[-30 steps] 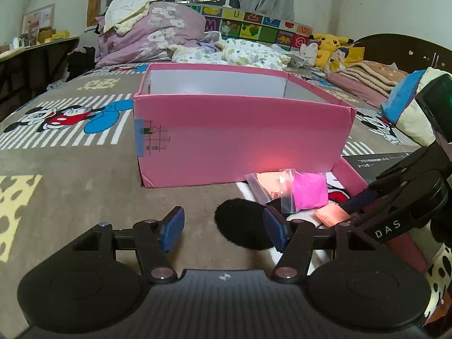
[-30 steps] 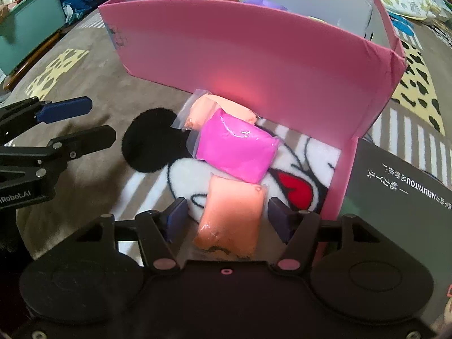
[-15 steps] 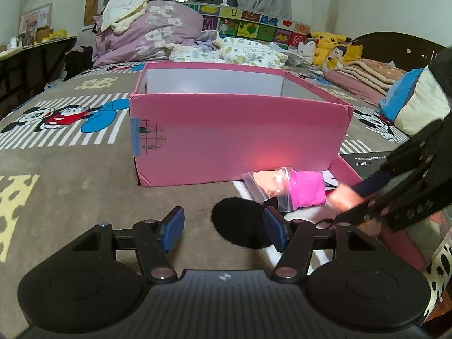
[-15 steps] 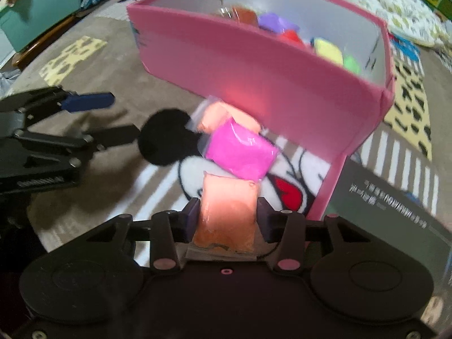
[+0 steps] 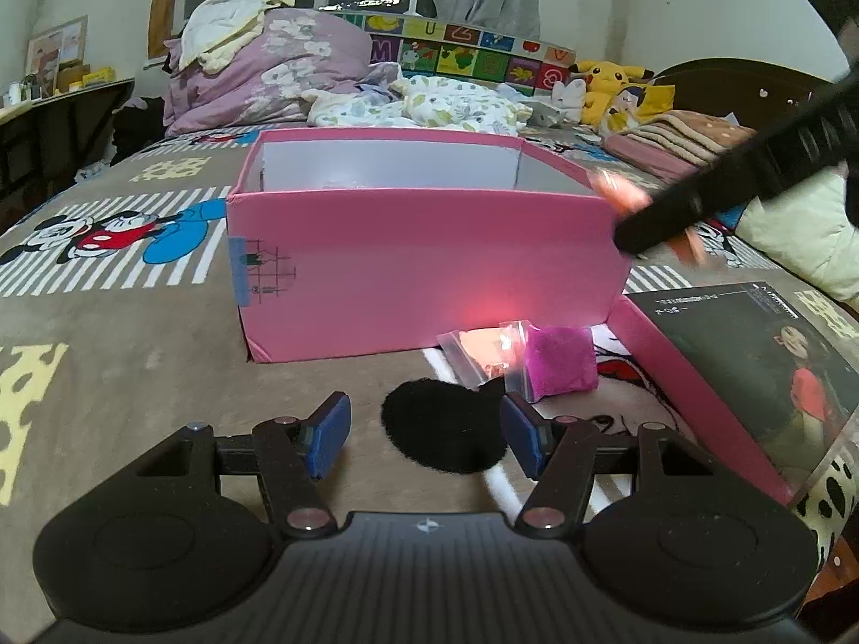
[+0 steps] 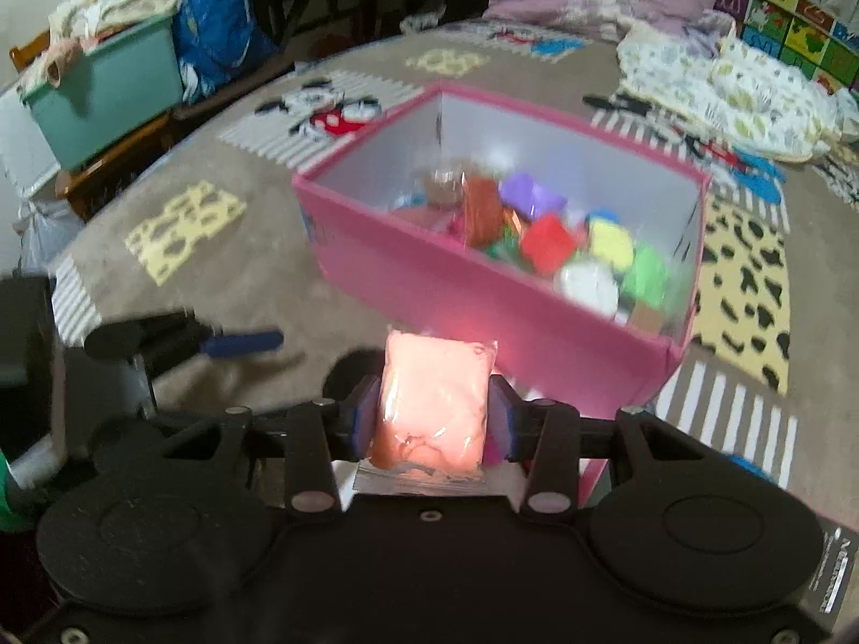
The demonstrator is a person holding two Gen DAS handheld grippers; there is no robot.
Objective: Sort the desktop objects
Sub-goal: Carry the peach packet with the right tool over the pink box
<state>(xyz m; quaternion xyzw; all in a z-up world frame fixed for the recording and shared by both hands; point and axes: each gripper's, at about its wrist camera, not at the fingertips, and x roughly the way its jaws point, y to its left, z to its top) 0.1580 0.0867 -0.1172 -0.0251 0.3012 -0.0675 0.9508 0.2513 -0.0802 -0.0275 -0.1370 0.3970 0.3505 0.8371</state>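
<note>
The right gripper's (image 6: 434, 412) fingers clamp one orange packet (image 6: 432, 402), raised before the pink box's (image 5: 424, 263) near wall. The left gripper's (image 5: 424, 432) fingers stand apart, empty, over open bed (image 5: 134, 370). Two packets, magenta (image 5: 561, 365) and peach (image 5: 480, 346), lie against the box.

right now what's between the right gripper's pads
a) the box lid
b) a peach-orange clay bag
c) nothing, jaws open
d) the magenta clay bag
b: in the right wrist view the right gripper is shut on the peach-orange clay bag, with a pad pressing on each of its sides, while the magenta bag lies on the blanket in front of the pink box.
</note>
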